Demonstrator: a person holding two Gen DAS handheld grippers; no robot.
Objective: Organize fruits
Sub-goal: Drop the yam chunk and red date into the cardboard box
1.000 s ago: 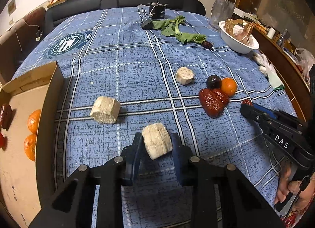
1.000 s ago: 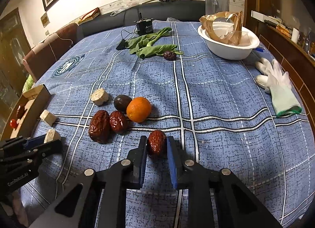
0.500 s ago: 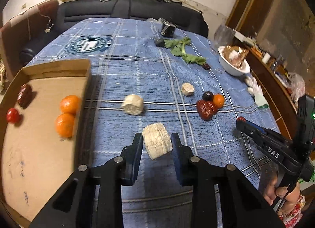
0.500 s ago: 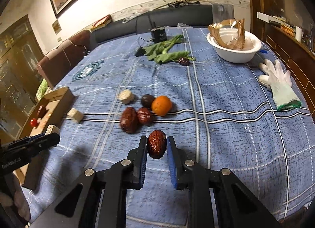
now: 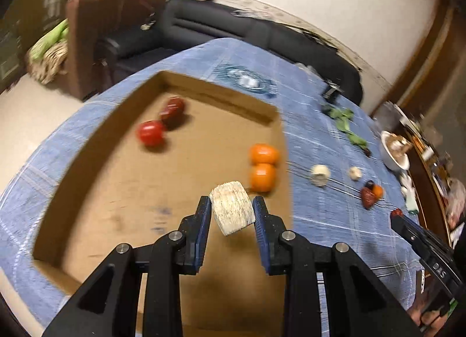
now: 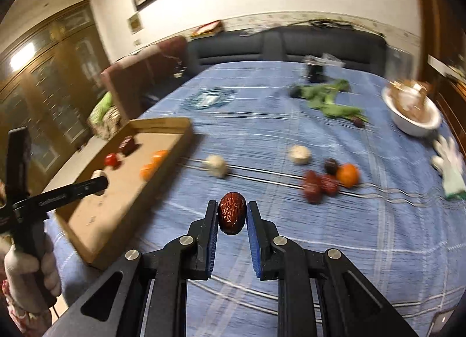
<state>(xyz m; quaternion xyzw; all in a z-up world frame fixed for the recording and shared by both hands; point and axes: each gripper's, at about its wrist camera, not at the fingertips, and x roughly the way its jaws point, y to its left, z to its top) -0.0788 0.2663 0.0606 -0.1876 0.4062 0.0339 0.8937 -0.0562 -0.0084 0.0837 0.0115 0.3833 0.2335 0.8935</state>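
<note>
Now, on my left side, the left gripper (image 5: 231,209) is pinching a pale, rough-skinned chunk (image 5: 231,211), cream-colored with fine ridges and a flat cut face, and I hold it in the air over the near right part of the cardboard box (image 5: 96,197). Inside the box I see a red tomato (image 5: 150,132) just beside a dark red date (image 5: 172,107) toward the far left, and two oranges (image 5: 262,172) touching each other against the right wall. Right of the box, on the blue checked tablecloth (image 6: 291,121), lie two more pale chunks (image 6: 216,164), well apart, then a cluster of two wrinkled dates (image 6: 319,186), a small dark fruit (image 6: 331,166) and an orange (image 6: 347,175). My right gripper (image 6: 232,213) is clamped on a glossy, wrinkled, reddish-brown date (image 6: 231,213), raised above the cloth near the box's right edge. Farther right sit green leaves (image 6: 329,98), a white bowl (image 6: 415,121) and a white glove (image 6: 450,166).
</note>
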